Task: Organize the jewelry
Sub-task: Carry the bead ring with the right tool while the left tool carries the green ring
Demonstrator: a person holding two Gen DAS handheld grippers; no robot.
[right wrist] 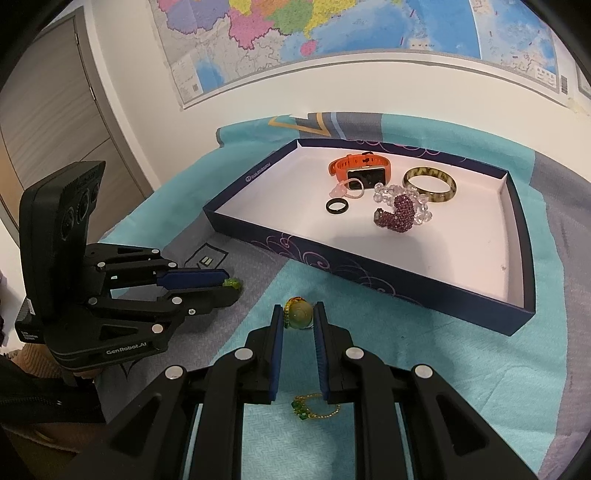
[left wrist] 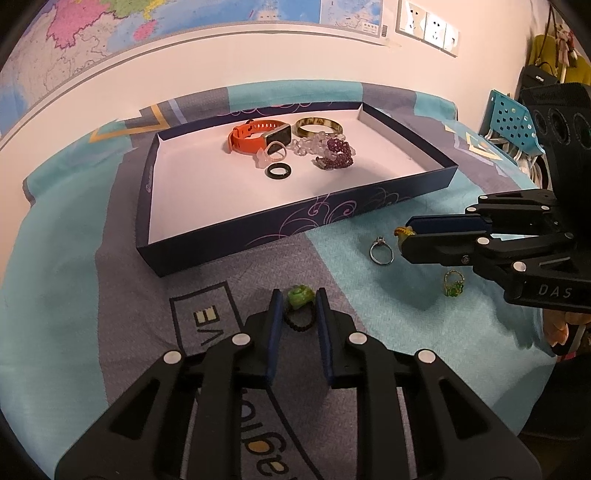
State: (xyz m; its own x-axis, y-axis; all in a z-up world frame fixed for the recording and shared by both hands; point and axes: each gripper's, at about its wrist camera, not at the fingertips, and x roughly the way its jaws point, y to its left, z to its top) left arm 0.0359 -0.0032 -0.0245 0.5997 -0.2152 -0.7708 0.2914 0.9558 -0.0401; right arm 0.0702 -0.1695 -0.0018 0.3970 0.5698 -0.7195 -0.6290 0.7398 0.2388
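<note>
A dark blue tray (left wrist: 295,218) (right wrist: 388,277) holds an orange watch (left wrist: 251,138) (right wrist: 354,166), a tortoise bangle (left wrist: 318,127) (right wrist: 430,182), a clear bead bracelet (right wrist: 402,194), a purple bead bracelet (left wrist: 334,153) (right wrist: 397,218), a black ring (left wrist: 279,171) (right wrist: 337,206) and a pink ring (left wrist: 275,149). My left gripper (left wrist: 298,306) (right wrist: 231,286) is shut on a green-stone beaded ring (left wrist: 301,297). My right gripper (right wrist: 298,315) (left wrist: 404,234) is shut on a yellow-green bead ring (right wrist: 299,314). A silver ring (left wrist: 381,249) and a gold green-stone ring (left wrist: 453,283) (right wrist: 314,406) lie on the cloth.
A teal and grey cloth (left wrist: 369,332) (right wrist: 480,369) covers the table, which stands against a white wall with a map (right wrist: 332,33). A blue perforated basket (left wrist: 511,122) stands at the right edge. A door (right wrist: 55,122) is at the left.
</note>
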